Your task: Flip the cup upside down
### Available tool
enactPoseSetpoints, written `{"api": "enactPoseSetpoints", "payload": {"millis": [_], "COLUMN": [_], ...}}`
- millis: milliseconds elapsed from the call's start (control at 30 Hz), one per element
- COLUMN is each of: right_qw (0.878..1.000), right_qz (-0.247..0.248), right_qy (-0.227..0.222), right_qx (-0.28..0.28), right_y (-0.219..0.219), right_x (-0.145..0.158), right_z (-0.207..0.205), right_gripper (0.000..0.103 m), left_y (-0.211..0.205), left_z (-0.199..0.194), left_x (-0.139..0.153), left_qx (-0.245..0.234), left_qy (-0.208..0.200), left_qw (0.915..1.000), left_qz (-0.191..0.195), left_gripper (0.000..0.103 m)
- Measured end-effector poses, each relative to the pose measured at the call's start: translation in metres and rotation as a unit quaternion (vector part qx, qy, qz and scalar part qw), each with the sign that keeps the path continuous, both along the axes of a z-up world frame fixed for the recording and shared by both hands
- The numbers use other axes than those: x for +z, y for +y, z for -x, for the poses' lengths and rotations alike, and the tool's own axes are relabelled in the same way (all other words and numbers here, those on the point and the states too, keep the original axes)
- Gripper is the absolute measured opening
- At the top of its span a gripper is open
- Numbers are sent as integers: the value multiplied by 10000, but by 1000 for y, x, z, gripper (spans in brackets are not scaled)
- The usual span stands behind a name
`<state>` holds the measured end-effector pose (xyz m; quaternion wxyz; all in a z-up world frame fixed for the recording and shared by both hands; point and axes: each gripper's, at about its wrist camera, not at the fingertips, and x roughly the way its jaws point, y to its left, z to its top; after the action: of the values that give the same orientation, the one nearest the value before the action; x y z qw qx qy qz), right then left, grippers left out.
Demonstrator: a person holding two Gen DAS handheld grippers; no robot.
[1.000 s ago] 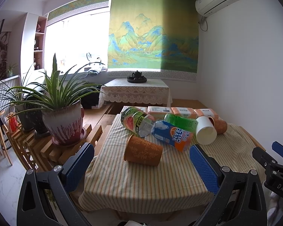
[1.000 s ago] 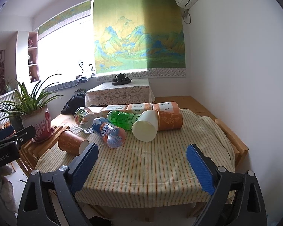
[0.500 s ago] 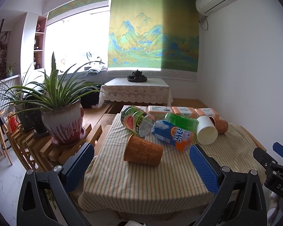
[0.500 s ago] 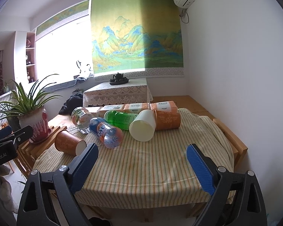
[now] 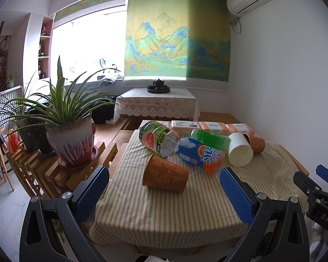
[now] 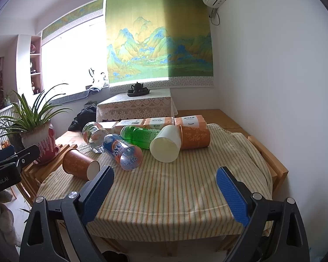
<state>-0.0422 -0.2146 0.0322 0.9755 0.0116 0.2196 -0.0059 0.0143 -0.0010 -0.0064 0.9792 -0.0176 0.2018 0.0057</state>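
orange cup (image 5: 165, 173) on its side, white cup (image 5: 239, 149) empty

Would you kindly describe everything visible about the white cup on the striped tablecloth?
The white cup looks like plain paper, tapered, unmarked. It lies on its side on the striped tablecloth, its round open mouth turned toward the cameras, showing a cream inside. Its base end sits between the green bottle and an orange patterned cup, seemingly touching both. Neither gripper is near it.
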Motion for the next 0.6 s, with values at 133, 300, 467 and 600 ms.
{"api": "enactPoseSetpoints", "payload": {"millis": [133, 300, 467, 600], "right_qw": [10000, 10000, 10000, 10000], "right_qz": [-12, -16, -5, -4], "right_qy": [-5, 12, 9, 17], "right_qx": [-12, -30, -39, -65], "right_y": [0, -2, -3, -5], "right_x": [-1, -1, -2, -3], "right_z": [-2, -3, -4, -6], "right_gripper": [93, 93, 93, 93], "left_y": [0, 0, 1, 0], "left_z": [-1, -2, -4, -6], "left_x": [0, -1, -2, -3], "left_qx": [-1, -26, -39, -61], "left_qy": [7, 7, 33, 57], "left_qw": [10000, 10000, 10000, 10000], "left_qz": [9, -2, -5, -10], "left_gripper": [103, 103, 103, 103]}}
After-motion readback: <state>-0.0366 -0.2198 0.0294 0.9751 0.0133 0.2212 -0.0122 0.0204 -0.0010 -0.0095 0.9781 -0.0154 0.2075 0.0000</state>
